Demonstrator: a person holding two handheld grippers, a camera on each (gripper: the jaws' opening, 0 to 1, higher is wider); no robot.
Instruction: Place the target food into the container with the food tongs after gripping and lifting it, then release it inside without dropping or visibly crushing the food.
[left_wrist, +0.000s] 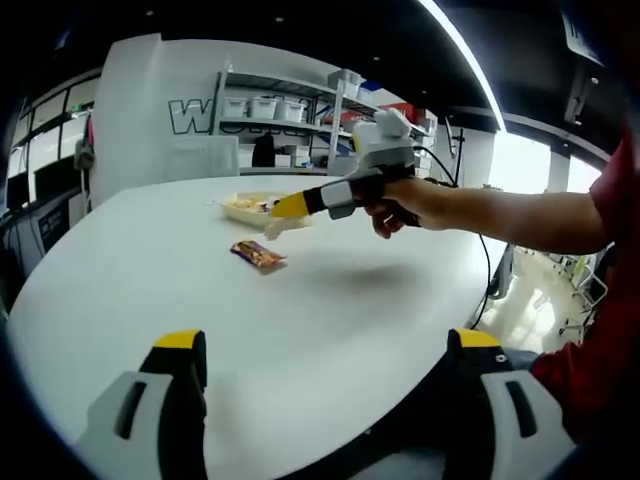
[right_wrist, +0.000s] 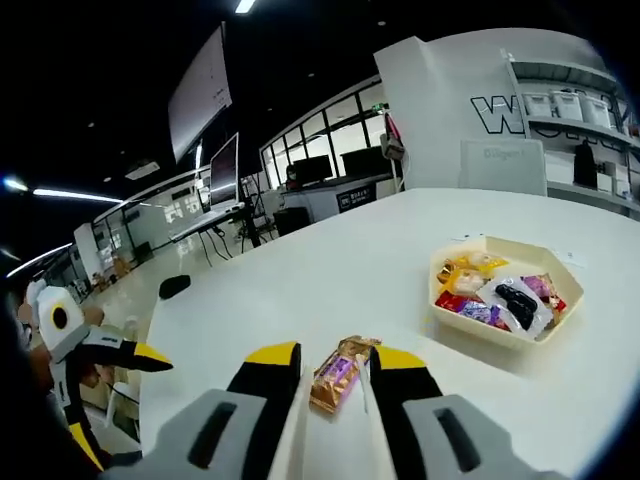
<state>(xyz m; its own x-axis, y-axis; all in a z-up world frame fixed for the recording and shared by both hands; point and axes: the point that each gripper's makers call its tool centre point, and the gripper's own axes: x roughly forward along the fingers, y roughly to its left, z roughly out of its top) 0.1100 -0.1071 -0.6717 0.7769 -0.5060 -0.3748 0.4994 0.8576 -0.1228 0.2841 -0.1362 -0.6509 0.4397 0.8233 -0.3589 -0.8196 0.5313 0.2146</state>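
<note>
In the left gripper view the left gripper (left_wrist: 325, 365) hangs above the white table (left_wrist: 330, 310) with its two yellow-tipped jaws spread wide apart and nothing between them. Ahead at about 12 o'clock a wrapped snack (left_wrist: 258, 255) lies flat on the table, and just beyond it, toward 12 o'clock, sits the tray (left_wrist: 243, 205), a shallow cream container with more wrapped snacks in it. The right gripper (left_wrist: 285, 208) reaches in from 2 o'clock, held in a person's hand (left_wrist: 400, 205) with a red sleeve behind it; its yellow tip is near the tray's rim, and from this side I cannot tell how its jaws stand. In the right gripper view the right gripper (right_wrist: 335, 365) has its jaws part open, one on each side of a wrapped snack (right_wrist: 340, 372), and close beside it; whether the pads touch the wrapper cannot be told, and the snack seems to rest on the table (right_wrist: 330, 260). The tray (right_wrist: 505, 335) stands at 2 o'clock, apart from the snack, holding red, yellow, purple and black packets. The left gripper (right_wrist: 130, 355) shows at 9 o'clock, off the table's edge.
</note>
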